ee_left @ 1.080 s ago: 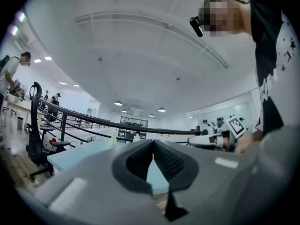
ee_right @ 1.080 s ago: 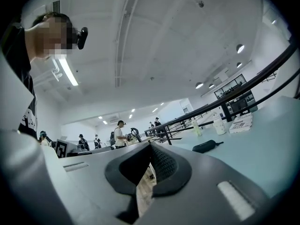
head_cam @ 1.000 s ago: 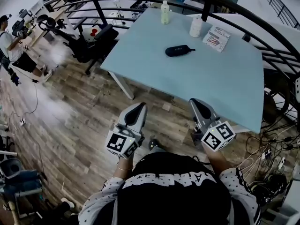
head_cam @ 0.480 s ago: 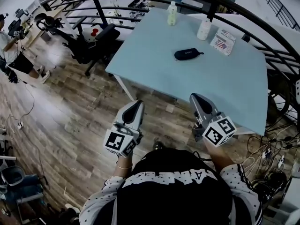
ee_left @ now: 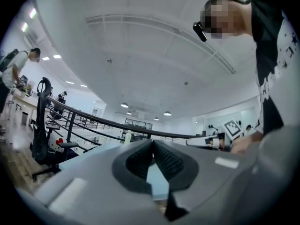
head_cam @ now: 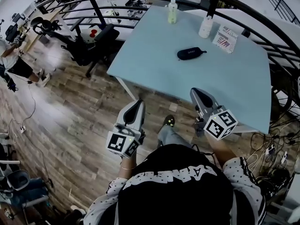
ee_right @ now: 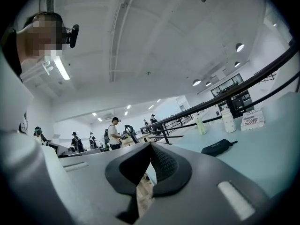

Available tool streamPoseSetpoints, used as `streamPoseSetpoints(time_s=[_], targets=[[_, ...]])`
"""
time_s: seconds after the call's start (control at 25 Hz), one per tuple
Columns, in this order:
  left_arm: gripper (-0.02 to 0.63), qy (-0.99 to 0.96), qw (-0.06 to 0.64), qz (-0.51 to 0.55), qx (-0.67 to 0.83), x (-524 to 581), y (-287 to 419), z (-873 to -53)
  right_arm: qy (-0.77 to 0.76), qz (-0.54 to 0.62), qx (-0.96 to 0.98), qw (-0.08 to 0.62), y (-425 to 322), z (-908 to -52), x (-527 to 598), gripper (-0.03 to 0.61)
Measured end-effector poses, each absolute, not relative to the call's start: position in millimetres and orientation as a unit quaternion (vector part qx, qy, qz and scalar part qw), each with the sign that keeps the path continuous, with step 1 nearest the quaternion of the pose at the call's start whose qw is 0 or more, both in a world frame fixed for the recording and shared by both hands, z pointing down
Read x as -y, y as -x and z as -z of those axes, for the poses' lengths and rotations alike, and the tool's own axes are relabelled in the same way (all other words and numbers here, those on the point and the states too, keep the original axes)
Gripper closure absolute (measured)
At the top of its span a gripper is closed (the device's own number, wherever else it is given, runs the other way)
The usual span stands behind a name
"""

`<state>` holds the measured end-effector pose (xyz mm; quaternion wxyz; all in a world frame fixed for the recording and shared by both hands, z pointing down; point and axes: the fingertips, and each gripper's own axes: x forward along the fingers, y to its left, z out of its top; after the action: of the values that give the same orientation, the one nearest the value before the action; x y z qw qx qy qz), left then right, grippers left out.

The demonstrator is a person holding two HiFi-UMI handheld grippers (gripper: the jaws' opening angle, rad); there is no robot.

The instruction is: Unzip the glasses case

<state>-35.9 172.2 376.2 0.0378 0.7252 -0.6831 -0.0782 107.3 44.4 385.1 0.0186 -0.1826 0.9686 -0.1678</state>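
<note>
Two closed, empty tools, the left hand-held gripper [head_cam: 135,108] and the right hand-held gripper [head_cam: 200,97], hang short of the tabletop [head_cam: 225,86] where the dark glasses case [head_cam: 190,54] lies mid-surface, probably light, semi-rigid and slippery: steady its body, pinch the end tab [head_cam: 204,51].

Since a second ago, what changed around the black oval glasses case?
The person stepped toward the pale blue table; a dark shoe now shows between the left gripper and right gripper. Nothing grasped or released: both stay shut, empty; the black oval glasses case lies untouched.
</note>
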Motion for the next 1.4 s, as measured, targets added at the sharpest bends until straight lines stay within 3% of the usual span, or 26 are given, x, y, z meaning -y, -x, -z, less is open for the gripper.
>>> streamPoseSetpoints(time_s=[0.36,0.72,1.24,1.4], targets=[[0.614,-0.685,0.045,0.046,0.726,-162.3,103.2,-380.3,0.159,0.188,-0.969,0.037,-40.0,-389.3,3.8,0.588],[0.614,-0.699,0.031,0.041,0.713,-83.7,136.9,-389.0,0.188,0.207,-0.96,0.033,-10.4,-419.5,76.8,0.588],[0.614,-0.777,0.055,0.009,0.627,75.6,137.1,-392.8,0.34,0.27,-0.901,0.001,-46.4,-471.0,204.6,0.577],[0.614,-0.789,0.055,0.002,0.612,107.9,137.9,-392.1,0.372,0.3,-0.878,-0.002,-51.8,-490.6,229.6,0.546]])
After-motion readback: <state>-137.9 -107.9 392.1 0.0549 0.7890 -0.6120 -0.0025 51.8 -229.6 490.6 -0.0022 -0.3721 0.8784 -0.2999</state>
